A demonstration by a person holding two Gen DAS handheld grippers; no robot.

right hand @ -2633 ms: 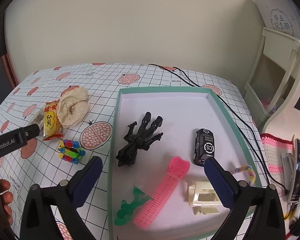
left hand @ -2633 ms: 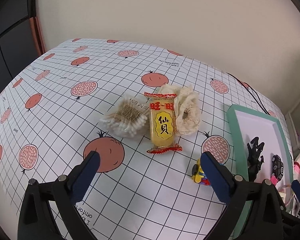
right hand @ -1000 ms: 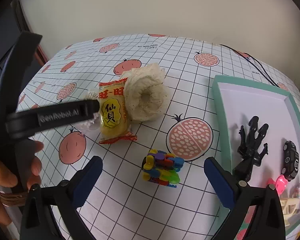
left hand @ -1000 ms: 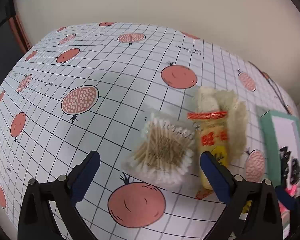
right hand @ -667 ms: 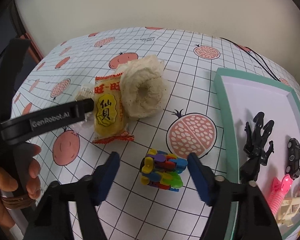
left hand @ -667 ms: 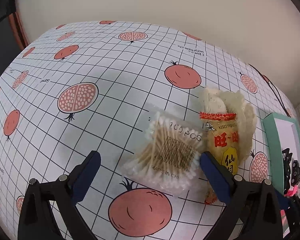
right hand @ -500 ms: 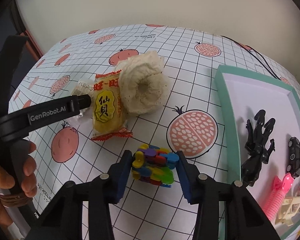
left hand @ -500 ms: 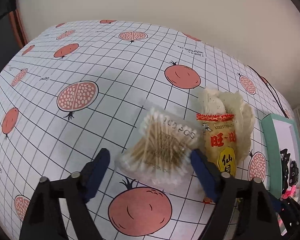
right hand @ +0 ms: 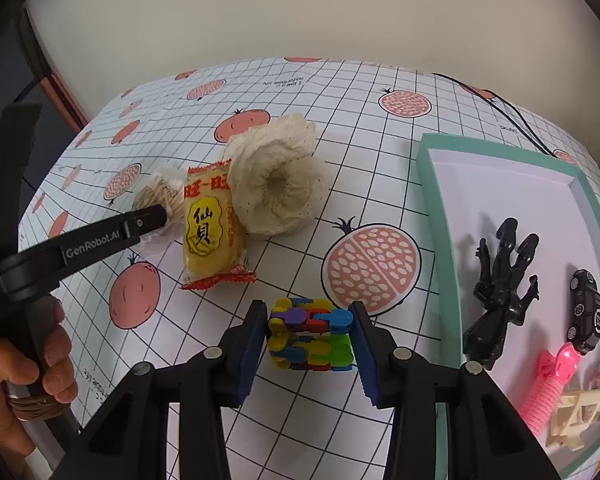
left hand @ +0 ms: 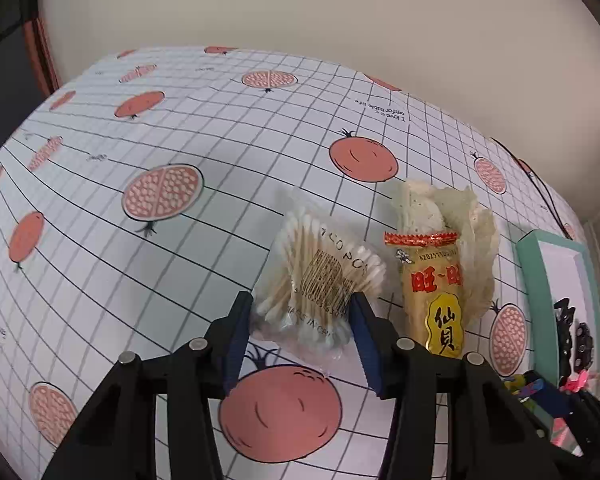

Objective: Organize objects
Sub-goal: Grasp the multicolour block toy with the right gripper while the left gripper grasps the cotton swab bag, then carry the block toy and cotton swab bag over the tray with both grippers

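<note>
Two grabs at once. L gripper (left hand: 300,312) pinched onto cotton swab bag (left hand: 320,280), bag on tablecloth (left hand: 140,280), pads touching both sides. R gripper (right hand: 310,336) clamped on multicolour link toy (right hand: 310,336), also on cloth, just below pomegranate print. Yellow snack pack (right hand: 210,232) just right of swabs, touching them; cream lace scrunchie (right hand: 276,188) against pack's far side. Teal tray (right hand: 440,216) well to right, holding black claw hand (right hand: 500,292), black toy car (right hand: 586,312), pink comb (right hand: 552,384) (cream piece at edge, unclear). Hand (right hand: 24,368) on L gripper handle.
</note>
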